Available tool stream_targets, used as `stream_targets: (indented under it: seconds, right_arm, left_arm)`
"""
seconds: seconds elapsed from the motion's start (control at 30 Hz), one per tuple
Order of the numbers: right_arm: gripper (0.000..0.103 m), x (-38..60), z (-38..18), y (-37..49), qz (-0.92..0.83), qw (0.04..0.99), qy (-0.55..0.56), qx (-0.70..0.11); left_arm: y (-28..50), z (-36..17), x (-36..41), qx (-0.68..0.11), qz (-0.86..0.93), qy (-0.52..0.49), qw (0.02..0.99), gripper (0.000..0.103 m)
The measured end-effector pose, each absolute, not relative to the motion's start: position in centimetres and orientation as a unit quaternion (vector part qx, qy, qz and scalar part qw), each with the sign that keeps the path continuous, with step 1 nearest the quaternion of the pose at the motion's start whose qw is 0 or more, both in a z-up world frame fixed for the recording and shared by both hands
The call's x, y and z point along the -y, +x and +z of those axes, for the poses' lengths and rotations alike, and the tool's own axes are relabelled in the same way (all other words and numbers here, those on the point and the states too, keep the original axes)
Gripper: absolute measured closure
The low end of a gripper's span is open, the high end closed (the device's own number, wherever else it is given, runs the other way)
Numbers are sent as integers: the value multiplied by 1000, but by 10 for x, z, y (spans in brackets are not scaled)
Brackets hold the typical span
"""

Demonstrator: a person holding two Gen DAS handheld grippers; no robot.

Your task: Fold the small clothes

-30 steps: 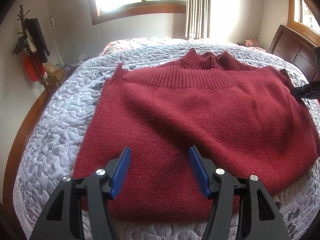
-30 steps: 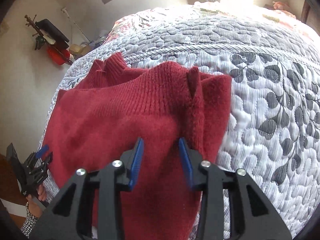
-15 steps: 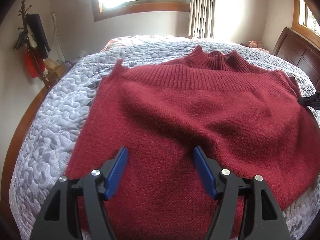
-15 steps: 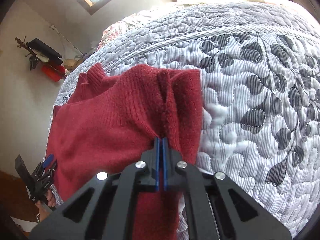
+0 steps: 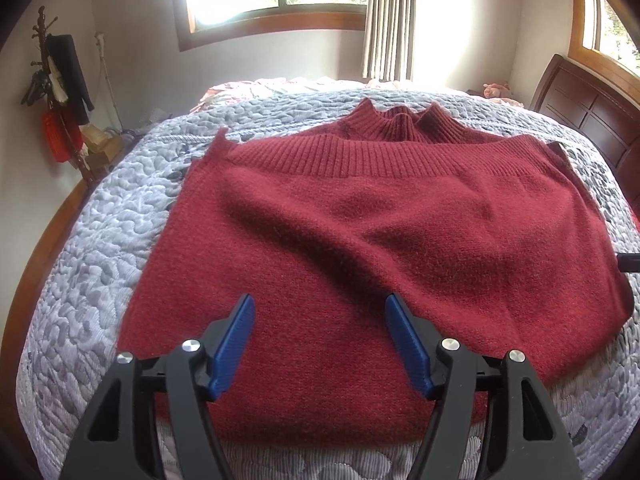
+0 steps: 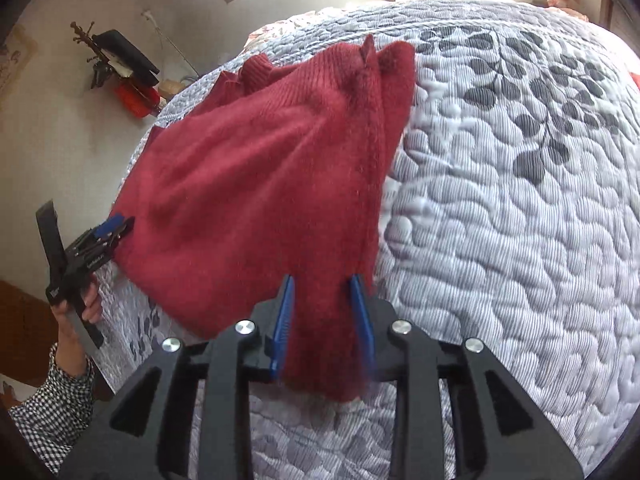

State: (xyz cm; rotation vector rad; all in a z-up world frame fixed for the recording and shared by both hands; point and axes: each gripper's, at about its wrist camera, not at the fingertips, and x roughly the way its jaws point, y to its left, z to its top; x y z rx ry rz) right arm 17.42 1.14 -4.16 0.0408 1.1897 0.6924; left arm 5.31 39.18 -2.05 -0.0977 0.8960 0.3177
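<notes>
Sweater position: we see the red sweater (image 5: pixel 360 248) lying folded on the quilted bedspread (image 5: pixel 100 240), ribbed hem and collar at the far side.
Left gripper: our left gripper (image 5: pixel 320 344) hovers wide apart over the near edge, holding nothing.
Right gripper: our right gripper (image 6: pixel 322 316) has a bunch of the sweater's side edge between its blue pads (image 6: pixel 284 312); the pads stand part way apart, so we judge the hold loose, and we cannot tell if it pinches at all.
Risk: we think the thick knit could slip out mid-lift, or only the top layer could come up and undo the fold.
Second risk: pulling from one side alone may drag the whole garment across the quilt.
Material: fuzzy, soft, heavy knit; ribbed bands; puffy stitched leaf-pattern quilt beneath.
</notes>
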Motion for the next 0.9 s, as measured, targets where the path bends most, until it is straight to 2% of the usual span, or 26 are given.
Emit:
stream_targets:
  seconds: [0.03, 0.1, 0.37, 0.53, 0.6, 0.67, 0.7, 0.83, 0.9]
  right_arm:
    - [90, -10, -44, 171, 315, 774, 10, -549]
    - [93, -5, -47, 168, 315, 775, 18, -548]
    - [92, -3, -62, 164, 294, 782, 2, -550]
    - [81, -5, -44, 160, 294, 787, -2, -543]
    - [71, -1, -33, 159, 295, 790, 8, -537]
    - [65, 2, -26, 166, 290, 794, 18, -533]
    - [58, 2, -23, 170, 287, 796, 22, -532]
    - [48, 1, -21, 189, 284, 792, 35, -540]
    - [37, -5, -24, 196, 289, 785, 34, -547]
  left_arm:
    - [55, -23, -391, -435, 153, -49, 886, 34]
    - [58, -28, -393, -443, 155, -54, 882, 34]
    - [57, -39, -404, -455, 151, -88, 873, 30]
    - [57, -24, -391, -446, 151, -83, 879, 31]
    - [57, -15, -384, -432, 150, -74, 886, 31]
    - [60, -7, -377, -423, 146, -64, 892, 31]
    - [63, -4, -374, -419, 144, -59, 894, 31]
    - [74, 3, -363, -413, 132, -51, 900, 31]
    - [80, 4, -361, -410, 132, -48, 901, 31]
